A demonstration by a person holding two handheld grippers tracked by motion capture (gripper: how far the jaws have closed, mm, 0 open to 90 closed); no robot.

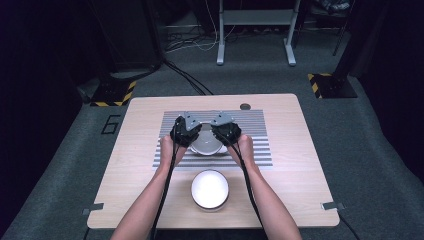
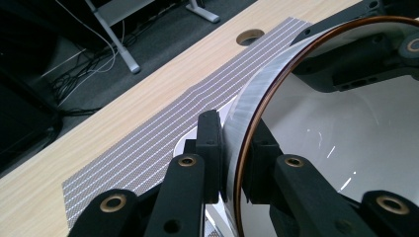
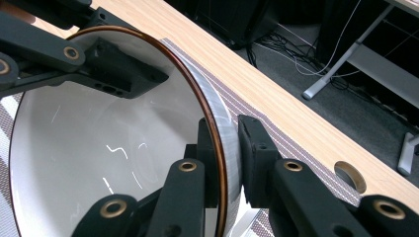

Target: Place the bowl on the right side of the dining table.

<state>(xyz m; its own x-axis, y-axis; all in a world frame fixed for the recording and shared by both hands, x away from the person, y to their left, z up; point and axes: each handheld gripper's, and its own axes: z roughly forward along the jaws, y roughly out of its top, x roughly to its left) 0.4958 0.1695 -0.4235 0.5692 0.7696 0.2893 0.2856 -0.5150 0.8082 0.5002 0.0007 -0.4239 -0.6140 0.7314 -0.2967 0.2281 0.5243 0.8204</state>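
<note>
Two forearms enter from the near edge of the worktop (image 1: 135,145) and converge toward its middle, each hand wrapped round a claw. The left claw (image 1: 186,131) and right claw (image 1: 226,131) face one another across a bowl (image 1: 207,145) that lies on a striped mat (image 1: 260,135), toward the far edge.

Left claw (image 2: 232,158): jaws nearly closed, clamped on the bowl's rim, one jaw against the outer wall and one against the inner. The right claw shows beyond, gripping the far rim.

Right claw (image 3: 225,158): jaws likewise narrowed to the wall's thickness, pinching the opposite rim of the bowl (image 3: 99,163), one jaw inside, one outside. Both claws thus grasp the same bowl.

Materials and shapes: bowl (image 2: 346,148) round, glossy white inside, with a thin copper-brown rim line and a pale grey brushed-looking outer wall; the gripper views show it tilted or raised against the mat (image 2: 143,148), though whether its base is clear of the mat cannot be told. Mat woven, grey with fine pale stripes, rectangular. Worktop light wood grain, rounded corners, with a round hole (image 1: 245,106) near the far edge.

A second round white bowl (image 1: 210,189) stands near the near edge, between the forearms, apart from both claws. Black cables (image 1: 167,180) trail from the claws back along the forearms.
</note>
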